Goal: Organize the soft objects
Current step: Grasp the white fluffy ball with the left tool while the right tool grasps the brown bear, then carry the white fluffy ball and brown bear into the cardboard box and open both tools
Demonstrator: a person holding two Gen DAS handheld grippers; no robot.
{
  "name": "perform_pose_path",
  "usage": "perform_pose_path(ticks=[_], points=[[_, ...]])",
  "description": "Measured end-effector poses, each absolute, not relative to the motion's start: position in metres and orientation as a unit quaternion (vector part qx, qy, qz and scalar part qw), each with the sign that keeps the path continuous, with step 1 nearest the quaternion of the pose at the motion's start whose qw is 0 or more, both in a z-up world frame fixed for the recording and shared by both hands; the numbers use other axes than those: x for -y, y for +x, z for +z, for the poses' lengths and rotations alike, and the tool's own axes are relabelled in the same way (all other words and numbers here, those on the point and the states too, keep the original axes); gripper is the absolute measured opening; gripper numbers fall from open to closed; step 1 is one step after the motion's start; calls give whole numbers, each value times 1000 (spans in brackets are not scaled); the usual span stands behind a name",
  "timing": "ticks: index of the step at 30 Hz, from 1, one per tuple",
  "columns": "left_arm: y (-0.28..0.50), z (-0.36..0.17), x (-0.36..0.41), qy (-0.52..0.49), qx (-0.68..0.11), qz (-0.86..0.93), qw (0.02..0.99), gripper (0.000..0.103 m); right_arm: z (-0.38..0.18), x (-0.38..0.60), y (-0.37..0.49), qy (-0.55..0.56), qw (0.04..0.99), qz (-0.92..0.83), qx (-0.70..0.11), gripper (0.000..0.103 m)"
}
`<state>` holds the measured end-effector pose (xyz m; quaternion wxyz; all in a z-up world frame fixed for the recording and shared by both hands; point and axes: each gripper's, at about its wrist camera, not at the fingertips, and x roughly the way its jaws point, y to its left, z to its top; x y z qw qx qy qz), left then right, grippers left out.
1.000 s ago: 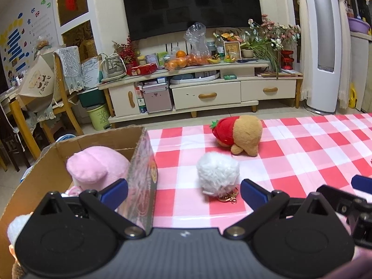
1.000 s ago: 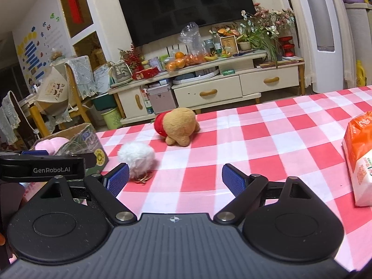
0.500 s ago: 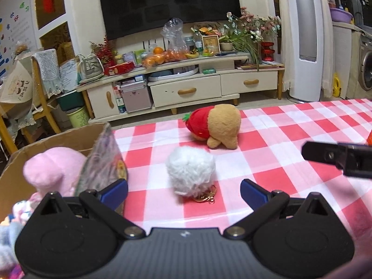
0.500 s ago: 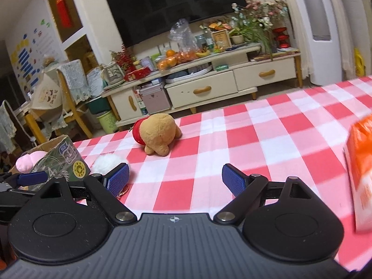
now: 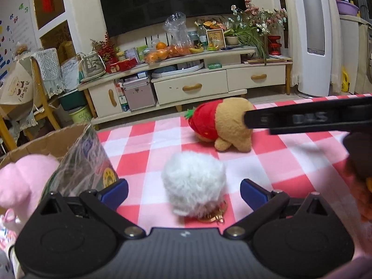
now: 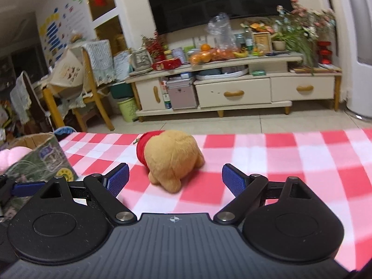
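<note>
Nearest on the left, a cardboard box (image 5: 58,141) at the table's edge holds a pink plush toy (image 5: 25,179). The left gripper (image 5: 183,191) stands wide open and empty, with a fluffy white pom-pom keychain (image 5: 194,183) on the red-and-white checked tablecloth (image 5: 290,162) between its blue pads, touching neither. Farther back, the right gripper (image 6: 175,177), likewise wide open and empty, faces a tan plush toy in a red strawberry hood (image 6: 172,157), lying just beyond its fingertips.
</note>
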<state>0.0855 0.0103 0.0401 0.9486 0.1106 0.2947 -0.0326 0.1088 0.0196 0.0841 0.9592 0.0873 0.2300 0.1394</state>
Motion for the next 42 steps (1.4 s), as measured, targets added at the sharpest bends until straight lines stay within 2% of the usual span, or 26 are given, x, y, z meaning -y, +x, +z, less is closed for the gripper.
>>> perform_pose_path(ticks=[6,9,11,13,16,17,24,42], points=[[100,33,-12,113,-302,-24,946,89,79,-37,146,46,959,143,-241,103],[105,29,-13,112,-310,-24,944,79,74,-45,162,27,956,149,-251,103],[108,28,-14,105,-314,-26,943,63,70,-50,169,21,953,153,-260,103],[111,26,-14,99,-321,-30,942,52,70,-53,171,23,953,160,-258,103],[115,21,-14,87,-335,-36,938,44,70,-53,168,37,953,154,-259,103],[115,20,-13,84,-338,-37,937,43,69,-52,167,46,951,158,-261,98],[110,18,-9,86,-342,-49,935,39,70,-55,146,32,958,131,-252,92],[56,20,-1,77,-348,-84,931,39,73,-25,23,15,965,38,-258,92]])
